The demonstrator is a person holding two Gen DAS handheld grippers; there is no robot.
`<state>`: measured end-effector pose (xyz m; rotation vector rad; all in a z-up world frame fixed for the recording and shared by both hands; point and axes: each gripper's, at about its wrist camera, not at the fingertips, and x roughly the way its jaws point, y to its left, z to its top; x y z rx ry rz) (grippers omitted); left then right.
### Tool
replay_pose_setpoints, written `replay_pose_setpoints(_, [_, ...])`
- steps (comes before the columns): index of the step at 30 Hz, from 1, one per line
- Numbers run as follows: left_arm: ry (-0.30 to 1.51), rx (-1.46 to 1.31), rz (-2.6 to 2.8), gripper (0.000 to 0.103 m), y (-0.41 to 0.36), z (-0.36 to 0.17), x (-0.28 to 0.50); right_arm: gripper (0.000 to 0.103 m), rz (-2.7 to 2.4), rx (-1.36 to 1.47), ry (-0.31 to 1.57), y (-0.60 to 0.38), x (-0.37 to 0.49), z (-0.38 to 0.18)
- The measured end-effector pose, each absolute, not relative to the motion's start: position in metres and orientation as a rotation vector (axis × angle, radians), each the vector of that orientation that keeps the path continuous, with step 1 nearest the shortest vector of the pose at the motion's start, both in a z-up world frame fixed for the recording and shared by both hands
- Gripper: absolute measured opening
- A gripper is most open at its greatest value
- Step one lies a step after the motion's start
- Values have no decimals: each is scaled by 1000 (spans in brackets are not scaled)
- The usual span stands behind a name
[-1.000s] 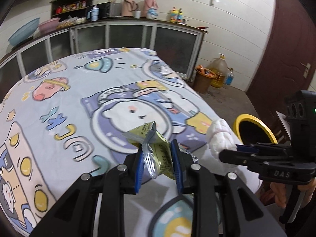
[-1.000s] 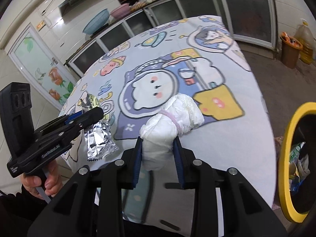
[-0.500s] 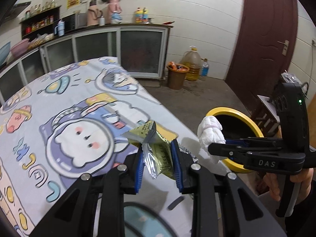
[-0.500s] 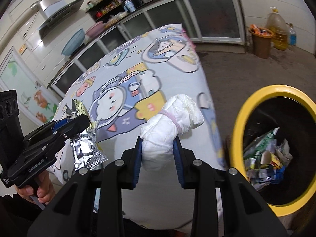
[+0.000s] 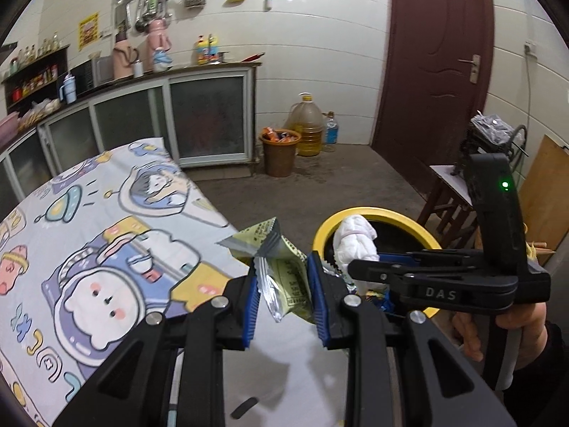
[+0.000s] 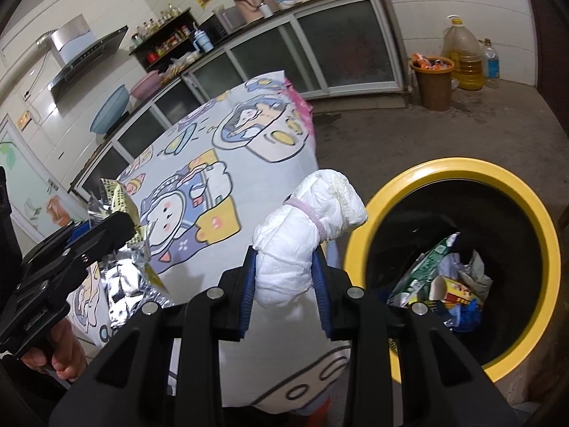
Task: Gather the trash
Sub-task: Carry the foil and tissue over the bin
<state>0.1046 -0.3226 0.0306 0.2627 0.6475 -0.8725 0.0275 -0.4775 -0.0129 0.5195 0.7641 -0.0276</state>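
Right tongs (image 6: 284, 284), centre of the right wrist view, pinch a white wad (image 6: 306, 238) whose long axis tilts up toward the right. Left tongs (image 5: 282, 295), lower centre of the left wrist view, pinch a yellow foil wrapper (image 5: 281, 267). The yellow-rimmed bin (image 6: 462, 170), already holding litter, lies to the right of both, beyond the counter (image 6: 220, 163) edge. The right tongs appear nearer its mouth, so the wad likely drops first.
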Motion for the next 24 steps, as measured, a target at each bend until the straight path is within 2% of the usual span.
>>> replay_pose_setpoints(24, [607, 302, -970, 25, -402, 25, 93, 29, -281, 571, 689, -547, -21, -20])
